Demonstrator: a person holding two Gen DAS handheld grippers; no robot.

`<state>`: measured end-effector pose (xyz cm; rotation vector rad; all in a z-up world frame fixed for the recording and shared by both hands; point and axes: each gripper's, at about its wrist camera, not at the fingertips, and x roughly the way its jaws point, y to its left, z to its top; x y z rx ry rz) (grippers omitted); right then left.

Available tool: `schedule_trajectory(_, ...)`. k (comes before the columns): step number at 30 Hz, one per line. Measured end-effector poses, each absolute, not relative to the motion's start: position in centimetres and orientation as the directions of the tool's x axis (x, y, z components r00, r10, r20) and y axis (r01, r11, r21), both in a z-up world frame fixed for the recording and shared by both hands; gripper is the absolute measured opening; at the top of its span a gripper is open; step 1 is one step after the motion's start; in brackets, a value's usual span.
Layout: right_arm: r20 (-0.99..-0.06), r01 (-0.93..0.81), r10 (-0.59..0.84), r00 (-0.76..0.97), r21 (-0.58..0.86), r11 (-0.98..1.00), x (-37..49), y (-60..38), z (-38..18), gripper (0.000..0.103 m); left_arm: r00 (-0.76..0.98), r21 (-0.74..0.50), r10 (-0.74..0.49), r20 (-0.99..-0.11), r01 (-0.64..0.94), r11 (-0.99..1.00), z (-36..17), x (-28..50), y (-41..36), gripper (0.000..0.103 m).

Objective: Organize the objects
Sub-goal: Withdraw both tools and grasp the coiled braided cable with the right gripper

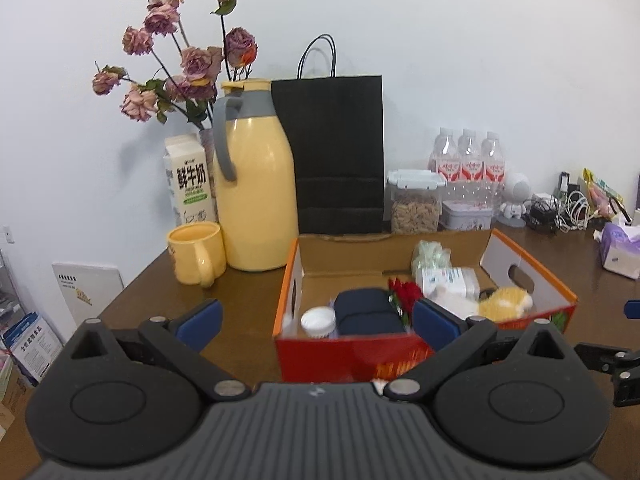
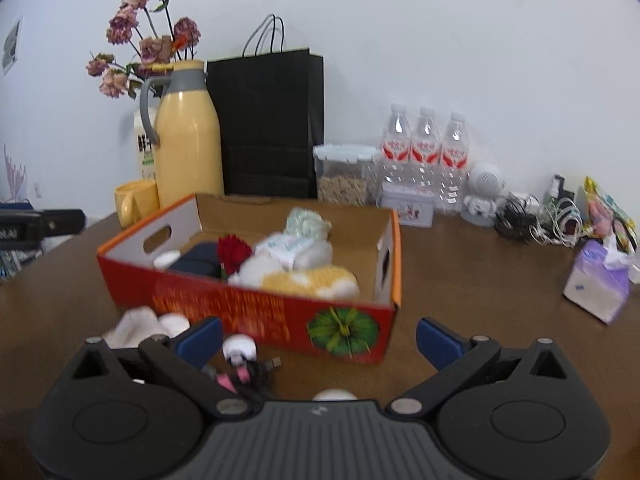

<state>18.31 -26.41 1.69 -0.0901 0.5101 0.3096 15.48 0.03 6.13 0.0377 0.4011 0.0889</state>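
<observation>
A red and orange cardboard box [image 1: 344,356] [image 2: 256,316] sits open on the brown table. Inside lie a dark blue pouch [image 1: 366,312], a white-capped jar [image 1: 318,320], a red rose [image 2: 232,252], a yellow and white plush toy [image 2: 304,280] and white packets [image 1: 448,280]. My left gripper [image 1: 316,320] stands open before the box's near wall, holding nothing. My right gripper [image 2: 320,338] is open too, just in front of the box. Loose on the table by its left finger lie a white cloth [image 2: 136,326], a small white charger [image 2: 239,348] and a pink and black cable [image 2: 244,378].
Behind the box stand a yellow thermos jug [image 1: 256,184], a yellow mug [image 1: 196,254], a milk carton [image 1: 188,180], dried roses [image 1: 188,52], a black paper bag [image 1: 336,148], a cereal container [image 1: 414,202], three water bottles [image 1: 468,160] and a tin. Tangled cables [image 2: 540,220] and a tissue pack [image 2: 600,280] lie right.
</observation>
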Motion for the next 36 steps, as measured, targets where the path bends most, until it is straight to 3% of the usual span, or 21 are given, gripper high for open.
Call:
schedule_trajectory(12,-0.611,-0.303,0.247,0.752,0.011,0.953,15.5,-28.5,-2.4,0.103,0.887,0.047,0.094,-0.453,-0.081,0.996,3.9,12.2,1.3,0.103)
schedule_trajectory(25,-0.665,-0.432,0.354,0.657,0.052,0.9,16.1,-23.4,-3.8,0.103,0.869,0.021,0.077,-0.488,-0.076,0.997,2.6,10.9,2.2,0.103)
schedule_trajectory(36,-0.706,-0.433,0.32,0.632,0.022,0.901,19.5,-19.8,-4.6,0.103,0.864,0.003,0.078,-0.498,-0.088,0.996,2.2,10.7,3.0,0.103)
